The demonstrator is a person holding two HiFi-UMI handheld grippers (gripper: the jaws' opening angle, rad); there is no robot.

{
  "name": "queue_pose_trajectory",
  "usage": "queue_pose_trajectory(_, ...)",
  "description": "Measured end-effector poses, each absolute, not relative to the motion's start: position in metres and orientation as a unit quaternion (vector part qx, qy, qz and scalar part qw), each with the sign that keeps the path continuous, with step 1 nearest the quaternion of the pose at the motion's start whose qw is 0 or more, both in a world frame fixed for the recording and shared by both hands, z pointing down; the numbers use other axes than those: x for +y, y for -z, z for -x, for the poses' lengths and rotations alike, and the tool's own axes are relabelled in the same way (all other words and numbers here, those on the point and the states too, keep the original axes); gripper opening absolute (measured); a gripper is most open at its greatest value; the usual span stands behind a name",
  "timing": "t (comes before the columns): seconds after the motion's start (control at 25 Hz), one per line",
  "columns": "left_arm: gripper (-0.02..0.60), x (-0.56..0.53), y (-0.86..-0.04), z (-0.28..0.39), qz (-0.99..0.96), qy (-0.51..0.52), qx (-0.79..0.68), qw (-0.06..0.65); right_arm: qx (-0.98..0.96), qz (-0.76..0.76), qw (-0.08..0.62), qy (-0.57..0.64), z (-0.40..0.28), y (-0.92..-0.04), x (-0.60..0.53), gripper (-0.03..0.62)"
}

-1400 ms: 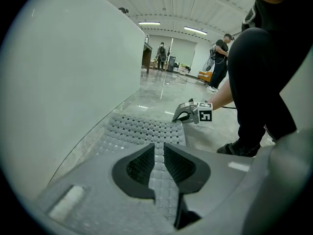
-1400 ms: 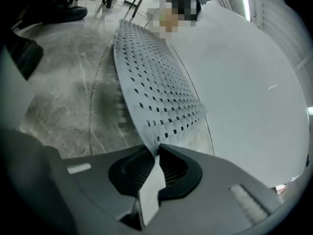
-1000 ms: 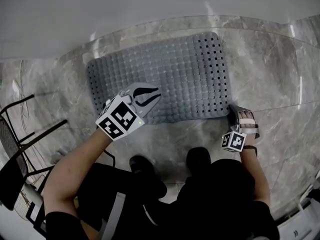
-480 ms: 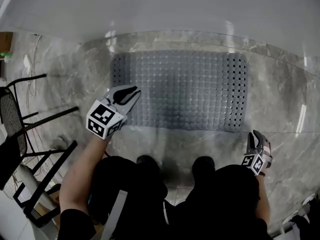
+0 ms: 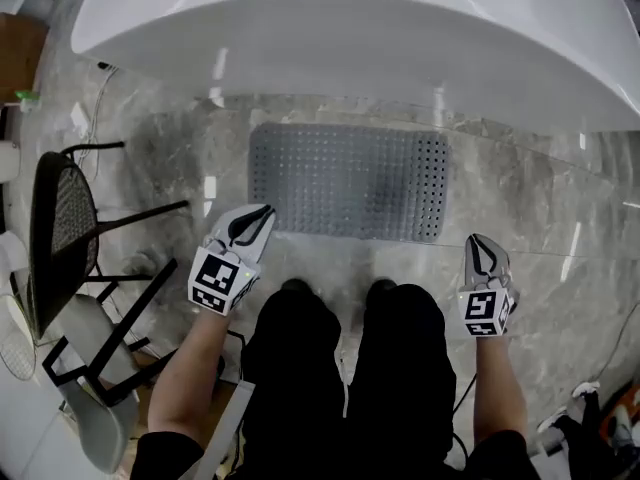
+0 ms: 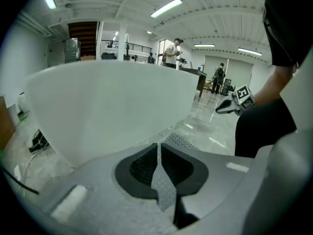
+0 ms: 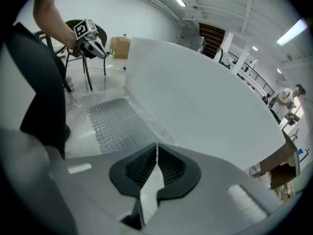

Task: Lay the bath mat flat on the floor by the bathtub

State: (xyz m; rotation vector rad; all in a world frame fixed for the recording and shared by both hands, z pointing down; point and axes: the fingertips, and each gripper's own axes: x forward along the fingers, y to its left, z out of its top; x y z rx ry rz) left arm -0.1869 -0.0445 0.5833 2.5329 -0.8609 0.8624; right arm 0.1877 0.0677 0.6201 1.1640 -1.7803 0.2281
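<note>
Bath mat [image 5: 348, 181] beside bathtub [image 5: 350, 48]; seemingly flat

Grey rubbery bath mat [image 5: 347, 181], rectangular with rounded corners, surface covered in a grid of small bumps, and darker punched holes along its right end in the head view. It lies fully spread and flat, no folds or curled edges. It sits on the glossy grey marble floor [image 5: 520, 198], long side parallel to the white bathtub [image 5: 350, 38], just beside its base.
</note>
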Motion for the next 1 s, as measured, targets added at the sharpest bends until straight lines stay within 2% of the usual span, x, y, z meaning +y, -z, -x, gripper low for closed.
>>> queue_pose_trajectory(0.28,0.005,-0.017,-0.416,0.175,-0.893,-0.266,-0.326,0.160,-0.769,-0.475,0.411,-0.116,-0.130,-0.482,0.067,0.002)
queue_pose_trajectory(0.52,0.005,0.013,-0.324,0.168,-0.892,-0.258,-0.328,0.175,-0.818,-0.464,0.306,-0.148,-0.074,-0.365,0.082,0.002)
queue_pose_trajectory(0.64,0.005,0.040,-0.283,0.155,-0.891,-0.251,-0.325,0.195,-0.837,-0.448,0.276,-0.154,-0.051,-0.314,0.092,0.002)
queue_pose_trajectory(0.84,0.005,0.060,-0.226,0.121,-0.896,-0.239,-0.311,0.208,-0.846,-0.453,0.251,-0.127,-0.058,-0.242,0.085,0.002)
queue_pose_trajectory(1.0,0.005,0.050,-0.168,0.096,-0.905,-0.191,-0.324,0.201,-0.849,-0.462,0.231,-0.106,-0.078,-0.193,0.073,0.002)
